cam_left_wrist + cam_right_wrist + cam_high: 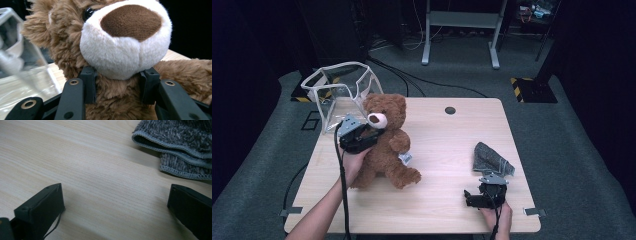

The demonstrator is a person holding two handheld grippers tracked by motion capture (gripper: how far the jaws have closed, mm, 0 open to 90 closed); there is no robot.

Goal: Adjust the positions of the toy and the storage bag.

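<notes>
Surface (447,150) carries everything. Bear (384,140) sits upright just in front of clear bag (342,90), probably headed inside. Left gripper (117,85) is clamped on bear's neck under the muzzle. Right gripper (479,196), jaws wide and empty, rests right of bear beside grey cloth (492,159).

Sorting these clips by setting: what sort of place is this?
Probably a lab or workshop set up for recording: a lone wooden table on grey carpet, loose cables on the floor, and a metal bench frame behind.
</notes>
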